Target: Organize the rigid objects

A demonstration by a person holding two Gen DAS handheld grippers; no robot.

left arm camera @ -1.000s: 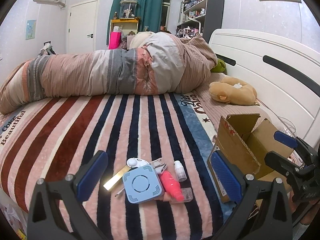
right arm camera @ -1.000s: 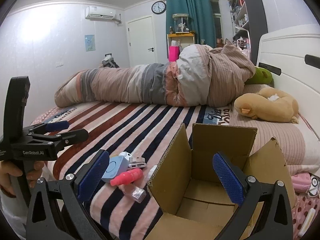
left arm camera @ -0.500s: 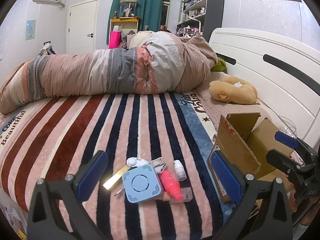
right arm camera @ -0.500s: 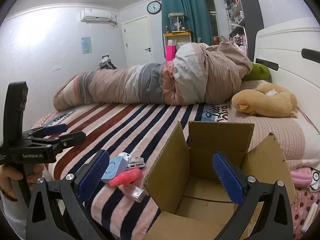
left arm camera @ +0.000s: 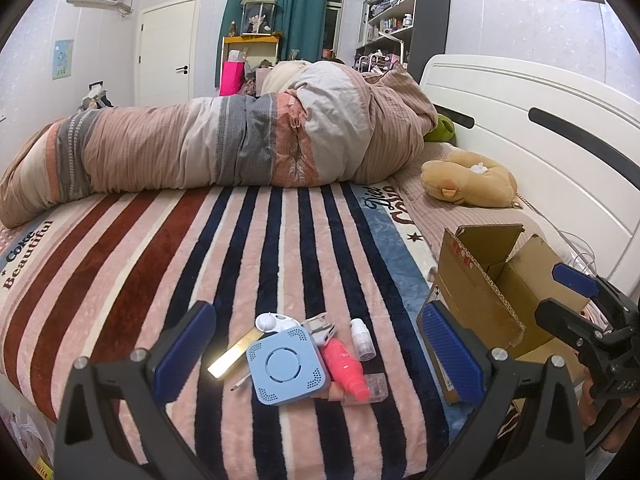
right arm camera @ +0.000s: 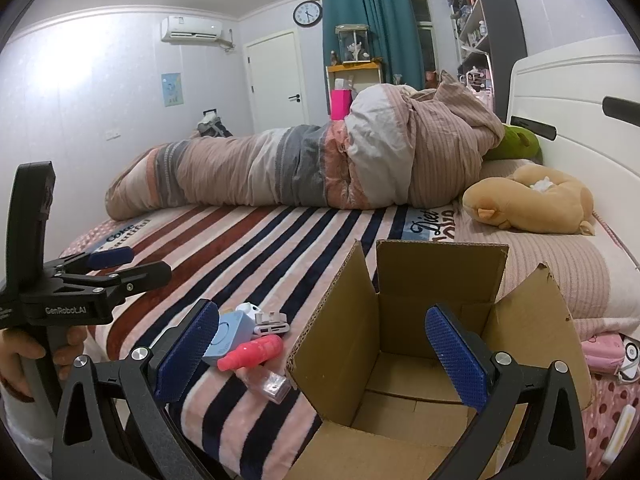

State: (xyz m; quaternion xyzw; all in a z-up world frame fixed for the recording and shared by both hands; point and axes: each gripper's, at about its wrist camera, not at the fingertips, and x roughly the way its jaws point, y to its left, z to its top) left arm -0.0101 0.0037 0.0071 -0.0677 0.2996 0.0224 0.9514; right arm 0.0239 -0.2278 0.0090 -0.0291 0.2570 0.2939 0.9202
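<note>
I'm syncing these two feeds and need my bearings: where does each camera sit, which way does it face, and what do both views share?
Left wrist: sits on the left gripper, low over the striped blanket, facing the blue square device and pink bottle; the right gripper shows at the right edge.
Right wrist: sits on the right gripper, facing into the open cardboard box; the left gripper and a hand show at left.
Shared: the box, the pile of small items, rolled quilt, headboard.
</note>
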